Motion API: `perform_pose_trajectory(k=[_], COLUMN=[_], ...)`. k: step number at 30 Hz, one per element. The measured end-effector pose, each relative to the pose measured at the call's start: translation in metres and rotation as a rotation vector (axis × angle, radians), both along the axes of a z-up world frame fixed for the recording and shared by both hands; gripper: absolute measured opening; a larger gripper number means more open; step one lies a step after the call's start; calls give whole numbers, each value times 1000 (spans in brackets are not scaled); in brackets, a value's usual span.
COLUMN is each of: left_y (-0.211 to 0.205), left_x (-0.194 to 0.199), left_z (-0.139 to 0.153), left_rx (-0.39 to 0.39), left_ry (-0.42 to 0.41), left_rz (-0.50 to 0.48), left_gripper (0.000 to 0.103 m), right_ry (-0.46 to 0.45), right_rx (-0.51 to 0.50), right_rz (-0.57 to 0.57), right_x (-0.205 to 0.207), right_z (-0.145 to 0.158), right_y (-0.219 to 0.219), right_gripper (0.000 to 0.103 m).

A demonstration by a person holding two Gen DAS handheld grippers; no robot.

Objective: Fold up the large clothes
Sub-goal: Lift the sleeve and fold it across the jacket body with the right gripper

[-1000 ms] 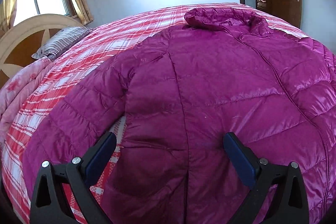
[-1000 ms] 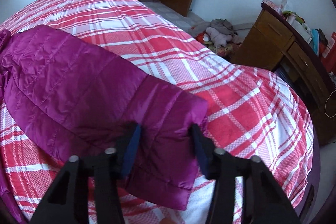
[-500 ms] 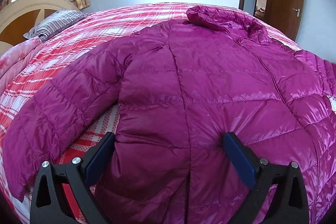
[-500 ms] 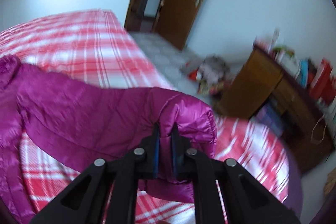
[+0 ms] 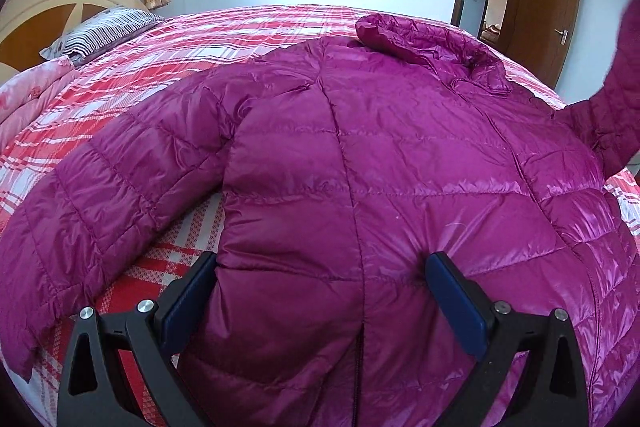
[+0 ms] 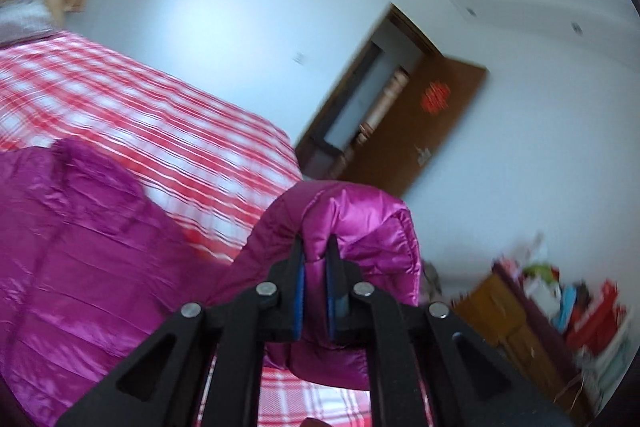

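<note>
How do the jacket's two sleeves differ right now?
Pose: the left sleeve lies flat on the plaid bed; the right sleeve is lifted off it, cuff end raised.
Grip: the right gripper is shut on the right sleeve; the left sleeve is untouched, and the left gripper sits open at the jacket's hem.
Shape: the left sleeve runs straight; the right sleeve bunches at the pinch.
Shared: same magenta quilted fabric.

Plaid bed (image 5: 256,27) under jacket (image 5: 380,167), pillow (image 5: 100,31)
</note>
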State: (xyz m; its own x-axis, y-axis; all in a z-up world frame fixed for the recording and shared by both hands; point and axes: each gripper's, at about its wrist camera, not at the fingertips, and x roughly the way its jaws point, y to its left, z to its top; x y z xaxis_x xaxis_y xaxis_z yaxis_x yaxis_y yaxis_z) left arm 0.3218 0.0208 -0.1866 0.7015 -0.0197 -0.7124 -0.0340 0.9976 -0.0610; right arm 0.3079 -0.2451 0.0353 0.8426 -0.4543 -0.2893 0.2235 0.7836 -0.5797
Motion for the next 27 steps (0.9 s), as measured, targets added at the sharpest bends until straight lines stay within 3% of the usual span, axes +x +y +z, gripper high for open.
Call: perform_pose_trajectory(k=[8, 15, 21, 27], left_y=[1, 1, -1, -1], left_x=[-3, -6, -7, -8], left_z=[0, 0, 1, 0], left_rx=[-4, -8, 3, 9], left_ry=[-9, -24, -33, -40], left_rz=[0, 3, 7, 10], left_gripper=[102, 102, 102, 102], right_ry=[38, 118, 198, 257], right_rx=[-80, -132, -159, -106], right_rz=[185, 324, 394, 417], right_x=[20, 39, 49, 56], right_z=[-31, -92, -148, -182], right_y=[86, 160, 197, 212], right_gripper=[9, 9, 9, 9])
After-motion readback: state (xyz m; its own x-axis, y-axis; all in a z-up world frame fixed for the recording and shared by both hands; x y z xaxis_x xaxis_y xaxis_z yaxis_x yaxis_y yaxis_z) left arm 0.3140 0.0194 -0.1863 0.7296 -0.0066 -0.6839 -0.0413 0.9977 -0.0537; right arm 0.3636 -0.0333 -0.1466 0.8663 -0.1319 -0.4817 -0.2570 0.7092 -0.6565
